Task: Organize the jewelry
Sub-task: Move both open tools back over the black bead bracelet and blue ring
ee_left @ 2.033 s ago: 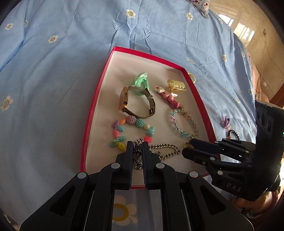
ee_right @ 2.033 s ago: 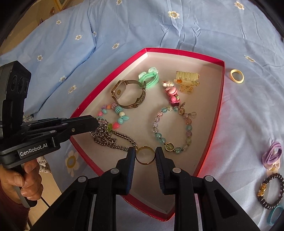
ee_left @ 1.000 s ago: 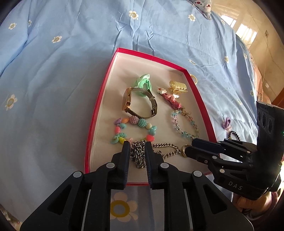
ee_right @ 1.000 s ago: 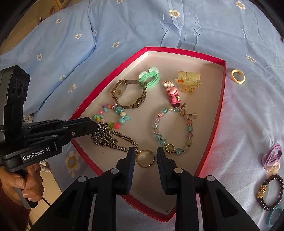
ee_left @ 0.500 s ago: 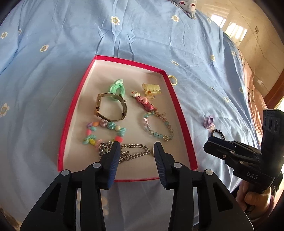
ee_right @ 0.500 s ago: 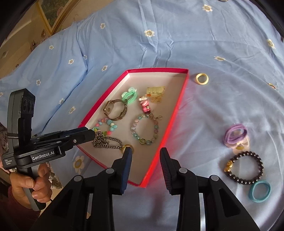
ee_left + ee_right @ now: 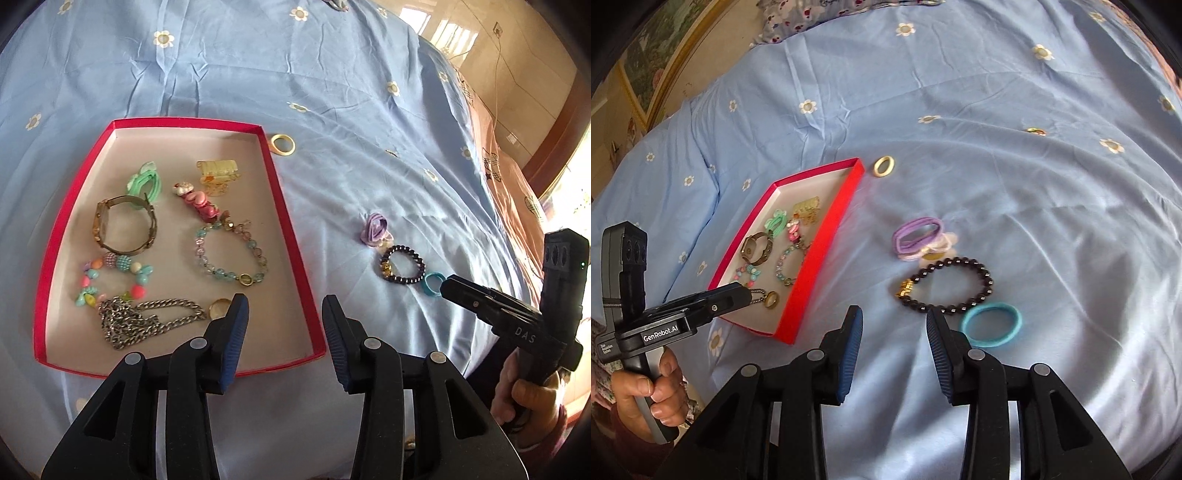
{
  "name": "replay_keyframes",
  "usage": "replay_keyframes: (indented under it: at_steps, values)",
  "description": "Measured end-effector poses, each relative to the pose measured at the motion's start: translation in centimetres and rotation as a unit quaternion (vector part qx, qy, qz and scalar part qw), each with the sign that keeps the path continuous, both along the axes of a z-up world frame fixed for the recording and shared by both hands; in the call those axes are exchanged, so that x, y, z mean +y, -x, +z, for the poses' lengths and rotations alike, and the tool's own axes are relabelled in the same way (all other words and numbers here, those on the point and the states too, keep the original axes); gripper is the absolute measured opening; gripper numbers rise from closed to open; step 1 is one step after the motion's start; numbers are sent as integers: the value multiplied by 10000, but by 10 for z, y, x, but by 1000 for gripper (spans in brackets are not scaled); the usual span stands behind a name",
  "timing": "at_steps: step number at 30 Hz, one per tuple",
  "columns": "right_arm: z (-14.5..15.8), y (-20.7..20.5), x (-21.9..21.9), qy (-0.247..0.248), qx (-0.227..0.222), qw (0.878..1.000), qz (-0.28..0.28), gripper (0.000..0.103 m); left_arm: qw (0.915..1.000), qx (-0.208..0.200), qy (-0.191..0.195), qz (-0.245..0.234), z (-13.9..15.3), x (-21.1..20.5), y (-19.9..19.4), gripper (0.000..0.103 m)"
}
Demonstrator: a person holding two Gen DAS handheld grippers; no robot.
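Observation:
A red tray on the blue bedspread holds a silver chain, a gold ring, a watch, bead bracelets and hair clips. My left gripper hangs open above the tray's near right corner, with nothing between its fingers. My right gripper is open and empty over bare sheet, just short of a black bead bracelet and a teal hair tie. A purple hair tie lies beyond them. A yellow ring rests outside the tray's far corner.
The flowered bedspread stretches wide to the right and behind. A person's hand holds each gripper handle at the frame edges. A picture frame stands behind the bed on the left. Wooden flooring shows past the bed's right side.
Both grippers have opened, let go of the chain and the gold ring in the tray, and drawn back and to the right. The right one now faces the loose items on the sheet.

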State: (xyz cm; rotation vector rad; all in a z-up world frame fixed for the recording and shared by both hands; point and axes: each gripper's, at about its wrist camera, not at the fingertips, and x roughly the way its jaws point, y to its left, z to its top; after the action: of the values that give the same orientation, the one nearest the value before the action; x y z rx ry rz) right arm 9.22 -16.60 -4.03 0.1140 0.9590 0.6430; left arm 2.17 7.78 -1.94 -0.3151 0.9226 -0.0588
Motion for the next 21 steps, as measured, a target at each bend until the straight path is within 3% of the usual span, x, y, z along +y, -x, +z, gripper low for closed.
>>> replay_keyframes:
  at_steps: [10, 21]
  values:
    - [-5, -10, -38, 73, 6, 9989, -472, 39, 9989, 16, -86, -468, 3, -38, -26, 41]
    - [-21, -19, -41, 236, 133, 9988, -397, 38, 9958, 153, -155, -892, -3, -70, -60, 41]
